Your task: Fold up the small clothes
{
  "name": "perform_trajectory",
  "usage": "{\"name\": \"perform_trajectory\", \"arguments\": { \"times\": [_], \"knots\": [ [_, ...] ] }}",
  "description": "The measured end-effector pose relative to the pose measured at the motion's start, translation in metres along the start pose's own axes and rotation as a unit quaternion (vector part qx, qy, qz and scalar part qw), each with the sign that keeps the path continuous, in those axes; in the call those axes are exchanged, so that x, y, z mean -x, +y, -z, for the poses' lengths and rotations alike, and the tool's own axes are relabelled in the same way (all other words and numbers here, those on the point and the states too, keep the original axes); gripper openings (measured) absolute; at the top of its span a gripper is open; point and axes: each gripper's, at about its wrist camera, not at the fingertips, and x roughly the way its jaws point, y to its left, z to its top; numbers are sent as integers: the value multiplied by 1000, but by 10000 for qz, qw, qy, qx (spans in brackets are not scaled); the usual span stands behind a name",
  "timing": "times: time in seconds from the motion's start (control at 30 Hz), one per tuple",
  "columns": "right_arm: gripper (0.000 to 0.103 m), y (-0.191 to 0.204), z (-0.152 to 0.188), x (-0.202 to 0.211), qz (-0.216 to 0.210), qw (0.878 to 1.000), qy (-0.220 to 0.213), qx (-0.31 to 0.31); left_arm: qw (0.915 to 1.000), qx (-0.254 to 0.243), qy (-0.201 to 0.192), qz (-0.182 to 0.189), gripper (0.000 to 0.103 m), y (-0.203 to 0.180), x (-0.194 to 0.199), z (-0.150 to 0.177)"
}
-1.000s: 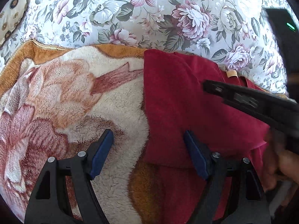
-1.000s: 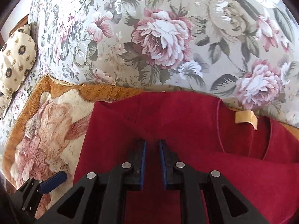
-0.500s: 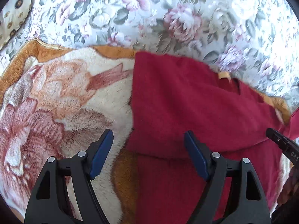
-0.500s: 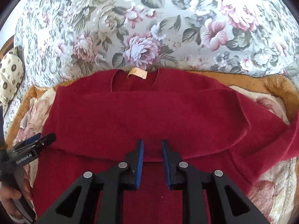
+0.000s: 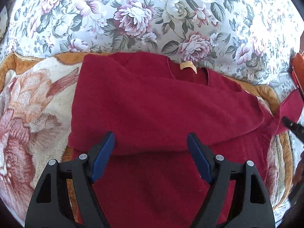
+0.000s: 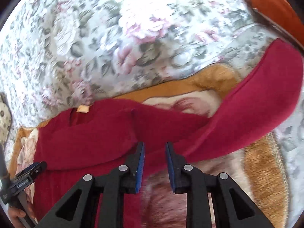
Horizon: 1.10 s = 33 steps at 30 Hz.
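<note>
My left gripper hangs spread wide over the near fold of the red sweater, pinching nothing. My right gripper is partly spread at the sweater's right side, where the far sleeve stretches up to the right; I cannot tell whether it touches cloth. The sweater lies on a fleece blanket, tan neck label at the far edge, floral bedspread beyond.

The sweater lies on the blanket, before the bedspread.
</note>
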Motion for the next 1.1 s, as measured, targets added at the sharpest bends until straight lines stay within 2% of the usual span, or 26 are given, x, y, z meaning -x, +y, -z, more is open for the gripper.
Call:
{"name": "perform_trajectory", "arguments": {
  "times": [0.1,0.2,0.27,0.33,0.4,0.47,0.53,0.6,0.63,0.67,0.7,0.73,0.87,0.97,1.03,1.1],
  "knots": [
    [38,-52,-27,2,704,9964,-94,-461,10000,24,3,32,79,3,-2,-2],
    [42,-85,-52,-2,1216,9893,-271,-754,9998,166,40,79,79,8,-5,-5],
    [44,-96,-65,-14,1525,9842,-170,-879,9997,201,44,102,79,10,-6,-6],
    [45,-101,-72,-26,1534,9816,-87,-1130,9998,162,58,82,79,9,-8,-7],
    [47,-94,-76,-32,1661,9775,-264,-1277,9999,72,56,43,79,8,-10,-8],
    [52,-81,-81,-44,2013,9732,-208,-1092,10000,-4,47,-31,79,7,-12,-9],
    [52,-70,-84,-53,2403,9669,-115,-853,10000,-8,35,-37,79,8,-13,-10],
    [53,-62,-83,-56,2581,9641,-103,-624,10000,41,23,29,79,10,-12,-10],
    [51,-59,-81,-57,2610,9640,-109,-496,10000,54,12,46,79,11,-11,-10],
    [40,-58,-78,-55,2650,9634,-136,-374,10000,72,-5,51,79,12,-9,-11],
    [30,-59,-75,-52,2658,9633,-179,-318,9999,93,-23,44,79,14,-8,-10],
    [2,-64,-74,-47,2535,9664,-155,-395,9999,118,-35,44,79,15,-6,-10],
    [2,-91,-59,-8,1359,9845,-436,-1015,9995,277,-123,80,79,26,1,-11],
    [2,-72,-57,30,699,9914,-820,-737,9988,449,-185,92,79,36,4,-13],
    [2,-48,-59,50,465,9926,-1023,-452,9978,607,-220,127,79,43,6,-15],
    [2,-29,-64,53,472,9919,-1145,-281,9969,740,-211,185,79,49,7,-15]
  ]
}}
